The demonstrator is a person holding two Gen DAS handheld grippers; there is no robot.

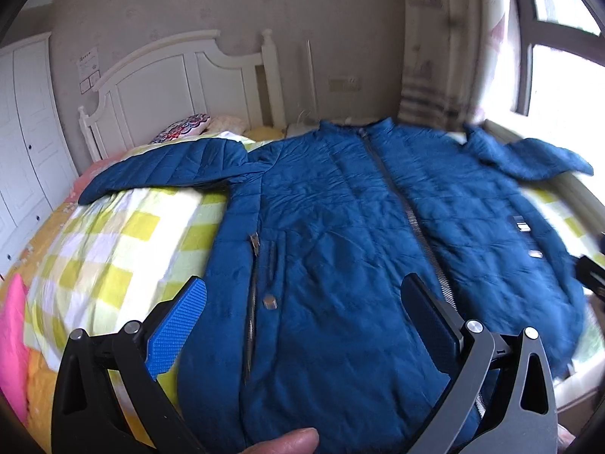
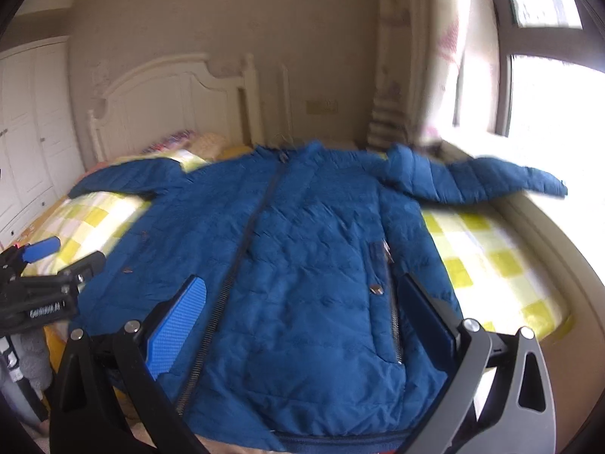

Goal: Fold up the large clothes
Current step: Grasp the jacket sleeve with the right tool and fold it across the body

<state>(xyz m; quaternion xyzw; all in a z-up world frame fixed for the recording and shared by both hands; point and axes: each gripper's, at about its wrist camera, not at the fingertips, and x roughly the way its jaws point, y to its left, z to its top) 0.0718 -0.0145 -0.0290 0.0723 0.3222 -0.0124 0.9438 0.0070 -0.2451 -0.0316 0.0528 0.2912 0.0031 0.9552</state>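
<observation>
Jacket (image 1: 340, 227): one, two sleeves spread; two claws (image 1: 302, 302) (image 2: 302, 302) agape.

Blue quilted jacket (image 1: 340, 227); yellow-white checked bedsheet (image 1: 113, 234); white headboard (image 1: 170, 83); blue finger pads (image 1: 177, 325).

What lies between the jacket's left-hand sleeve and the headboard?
In the left wrist view, checked bedding and pillows lie between the jacket's sleeve and the white headboard.

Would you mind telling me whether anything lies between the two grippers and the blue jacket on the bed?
Nothing visible does. The left gripper and right gripper both hover open directly over the blue jacket, which lies spread flat on the checked bedspread with nothing on top of it.
</observation>
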